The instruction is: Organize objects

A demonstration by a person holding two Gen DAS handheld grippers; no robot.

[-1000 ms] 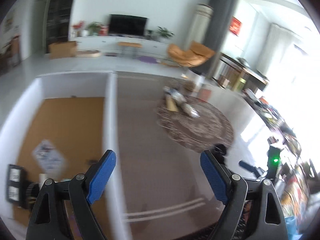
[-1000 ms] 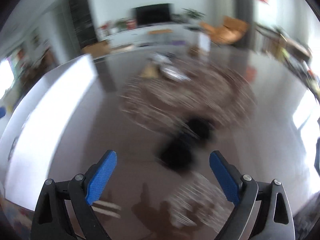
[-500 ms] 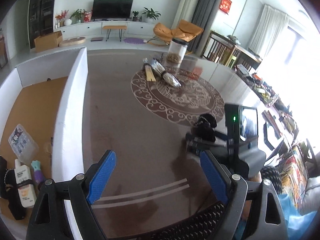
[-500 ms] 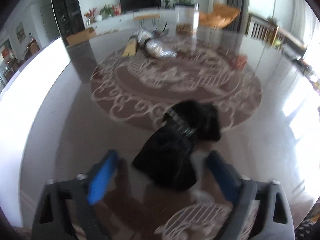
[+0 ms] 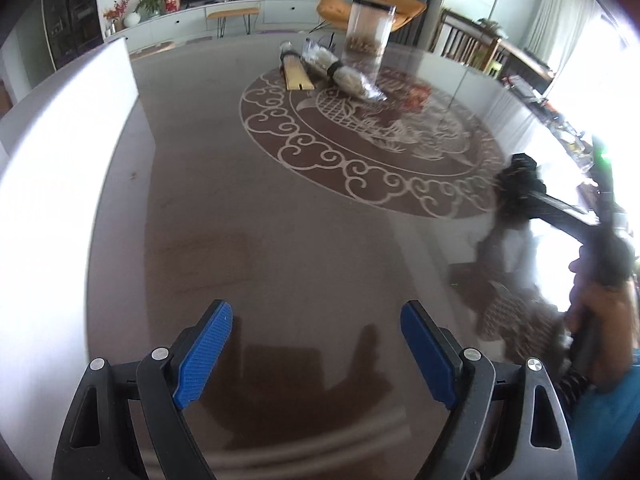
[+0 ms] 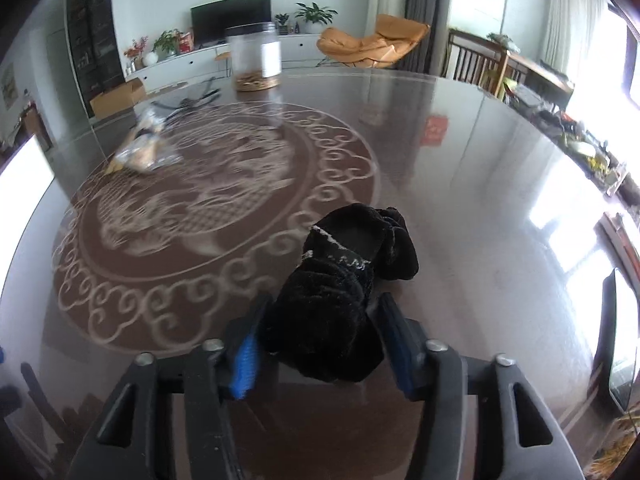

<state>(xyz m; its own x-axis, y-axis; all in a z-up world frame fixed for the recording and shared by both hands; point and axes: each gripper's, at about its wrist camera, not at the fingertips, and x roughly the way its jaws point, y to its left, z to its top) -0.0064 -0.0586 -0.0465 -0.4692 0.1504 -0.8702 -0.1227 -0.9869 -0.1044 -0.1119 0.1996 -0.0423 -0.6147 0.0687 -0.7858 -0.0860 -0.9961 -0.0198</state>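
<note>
Behind the round glass-topped table (image 6: pixel 460 184) with its pale scroll ornament lies a bright living room with a television and an orange chair. On the near part of the glass lies the black fuzzy cloth item (image 6: pixel 344 280), maybe a slipper or a rolled sock, I cannot tell which. Its near end sits between the blue pads of the right gripper (image 6: pixel 320 340), whose jaws have just been closing and now stand narrow and press on the soft pile from both sides. For a good grasp, I think the pads should squeeze the thick middle of the bundle and not only loose fluff, and the lift should be slow and straight, so that the far end does not drag on the glass. This gripper points steeply down toward the table, its fingers level with each other. The left gripper (image 5: pixel 316 352) hovers over bare glass, also tilted downward, its jaws wide with nothing between them; the white wall of the storage box (image 5: pixel 80 128) stands at its left. Farther away stand a clear jar (image 6: pixel 256 60) and some wrapped bundles (image 5: pixel 344 72).
</note>
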